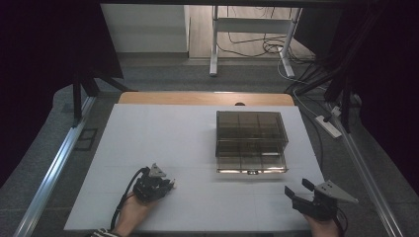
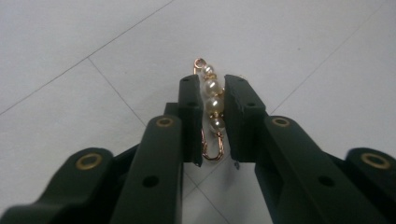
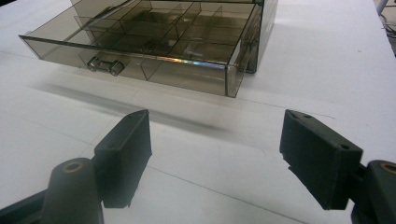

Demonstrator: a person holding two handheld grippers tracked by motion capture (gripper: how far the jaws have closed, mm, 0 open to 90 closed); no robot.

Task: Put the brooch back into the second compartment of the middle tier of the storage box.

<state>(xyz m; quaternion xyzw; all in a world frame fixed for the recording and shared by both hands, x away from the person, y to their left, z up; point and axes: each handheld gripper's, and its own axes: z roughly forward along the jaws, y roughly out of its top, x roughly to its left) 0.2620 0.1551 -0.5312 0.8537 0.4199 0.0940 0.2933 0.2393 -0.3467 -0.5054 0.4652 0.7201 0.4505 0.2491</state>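
- Left gripper [image 1: 170, 184]: a black two-jaw tool with a grey three-cornered plate on top, held in the person's left hand [image 1: 132, 210] at the near left of the white table top [image 1: 163, 128].
- In the left gripper view, its two black pads sit close on either side of a small gold-coloured wire pin strung with a row of cream pearl beads [image 2: 212, 108]. The pads appear to touch the beads on both sides; jaws drawn in on the pin.
- The pearl pin lies lengthwise in the slot between the pads, one looped wire end poking out beyond the tips, the other curved end showing at the root of the pads. Whether it rests on the table or is lifted off it cannot be told.
- Right gripper [image 1: 299, 188]: the same type of black tool, at the near right corner of the table. Jaws stand wide apart with nothing between them; bare table surface shows in the gap in the right gripper view.
- Smoke-tinted transparent plastic drawer box [image 1: 250, 140]: stands right of centre on the table, beyond the right gripper and well apart from the left gripper.
- Its lower drawer [image 3: 140, 56] is pulled out toward the person. Divider walls split it into compartments, and a small handle sits on its front wall.
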